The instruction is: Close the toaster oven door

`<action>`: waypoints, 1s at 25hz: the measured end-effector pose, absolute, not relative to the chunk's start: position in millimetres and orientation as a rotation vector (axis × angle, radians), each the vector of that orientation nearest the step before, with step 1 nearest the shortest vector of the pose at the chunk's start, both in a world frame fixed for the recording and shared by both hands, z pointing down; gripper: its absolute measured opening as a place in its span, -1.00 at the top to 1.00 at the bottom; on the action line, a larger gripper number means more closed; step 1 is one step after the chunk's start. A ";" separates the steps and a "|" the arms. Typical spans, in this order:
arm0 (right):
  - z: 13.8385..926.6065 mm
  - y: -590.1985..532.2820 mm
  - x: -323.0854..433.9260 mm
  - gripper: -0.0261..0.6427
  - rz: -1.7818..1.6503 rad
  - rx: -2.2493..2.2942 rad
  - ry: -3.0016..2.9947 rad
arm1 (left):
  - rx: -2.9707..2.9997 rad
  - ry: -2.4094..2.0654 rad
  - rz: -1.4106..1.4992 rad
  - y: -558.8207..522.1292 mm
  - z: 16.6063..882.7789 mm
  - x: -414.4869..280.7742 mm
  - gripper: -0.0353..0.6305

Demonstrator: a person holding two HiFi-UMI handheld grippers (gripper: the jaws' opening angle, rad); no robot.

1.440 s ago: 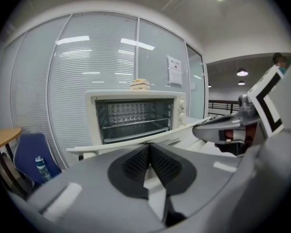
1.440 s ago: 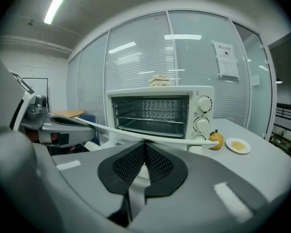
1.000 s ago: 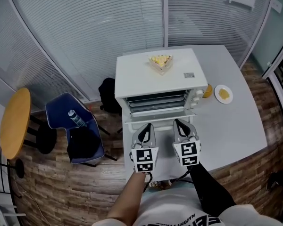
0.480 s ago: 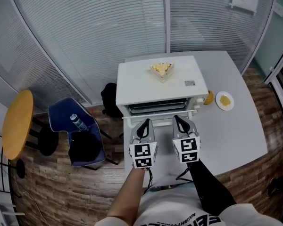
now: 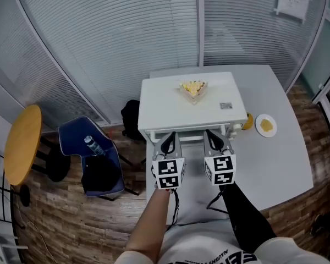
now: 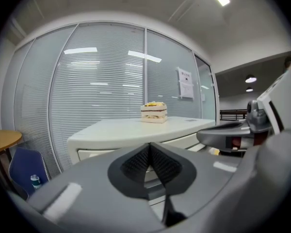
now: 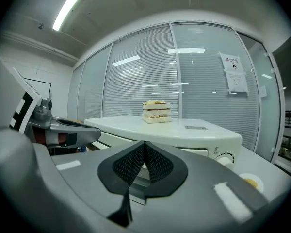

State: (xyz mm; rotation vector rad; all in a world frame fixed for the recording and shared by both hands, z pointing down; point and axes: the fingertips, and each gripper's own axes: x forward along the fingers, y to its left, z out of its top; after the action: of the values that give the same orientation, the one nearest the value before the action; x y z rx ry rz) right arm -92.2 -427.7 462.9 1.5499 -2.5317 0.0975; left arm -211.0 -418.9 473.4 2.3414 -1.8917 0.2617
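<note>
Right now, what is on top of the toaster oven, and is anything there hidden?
On the toaster oven's flat top stands a layered cake slice with yellow topping, toward the back. A small grey label lies flat near the right side. The surface under the slice is covered.

You are standing at a gray table (image 5: 283,161). A white toaster oven (image 5: 176,106) is sitting on its far left part. A small white plate (image 5: 267,126) with yellow food is lying near the oven's right side. A little yellow thing (image 5: 247,121) is lying between them.
</note>
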 end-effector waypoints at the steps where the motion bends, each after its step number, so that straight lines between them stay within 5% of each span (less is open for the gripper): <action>1: 461.9 -430.7 -93.0 0.92 0.086 1.548 -2.520 | 2.342 -1.895 0.276 -421.7 472.3 -211.1 0.73; 25: 437.2 -387.2 -71.4 0.91 -0.061 1.645 -2.493 | 2.509 -1.821 0.239 -375.9 439.4 -212.5 0.73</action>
State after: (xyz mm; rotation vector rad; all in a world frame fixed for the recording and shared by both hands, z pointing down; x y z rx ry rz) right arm -71.4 -387.2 437.2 1.6453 -2.4927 -0.0612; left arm -212.5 -375.9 439.4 2.5088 -1.8208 0.2394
